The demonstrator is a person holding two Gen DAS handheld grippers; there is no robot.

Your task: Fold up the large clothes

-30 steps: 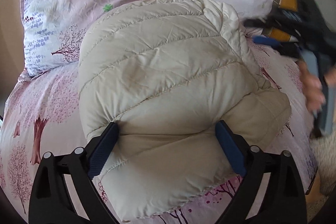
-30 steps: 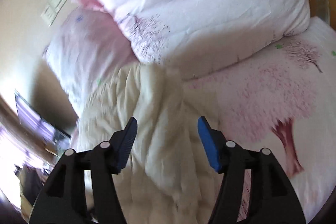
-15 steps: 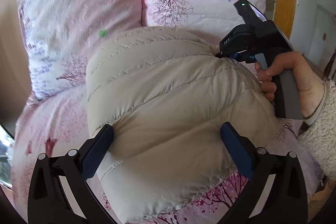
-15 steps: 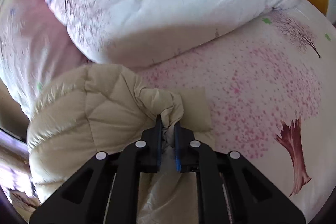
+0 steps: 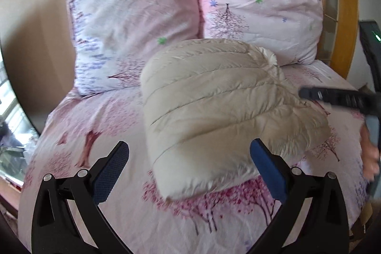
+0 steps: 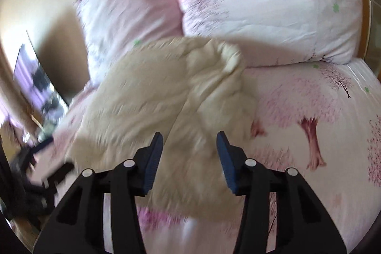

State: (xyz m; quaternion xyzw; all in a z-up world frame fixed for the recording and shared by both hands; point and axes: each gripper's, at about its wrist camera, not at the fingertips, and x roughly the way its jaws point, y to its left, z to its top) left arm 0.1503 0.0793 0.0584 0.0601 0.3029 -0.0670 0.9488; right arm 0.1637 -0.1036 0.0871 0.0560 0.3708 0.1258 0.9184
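Jaws apart on left gripper (image 5: 189, 163) — right gripper (image 6: 189, 154) opening, pads clear of folded jacket (image 5: 221, 106) on bed (image 5: 78, 125).

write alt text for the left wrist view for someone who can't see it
A folded beige puffer jacket lies on a pink tree-print bed, with the open left gripper in front of it, gripping nothing. Two matching pillows lean against the wall behind, and the right gripper shows blurred at the right edge.
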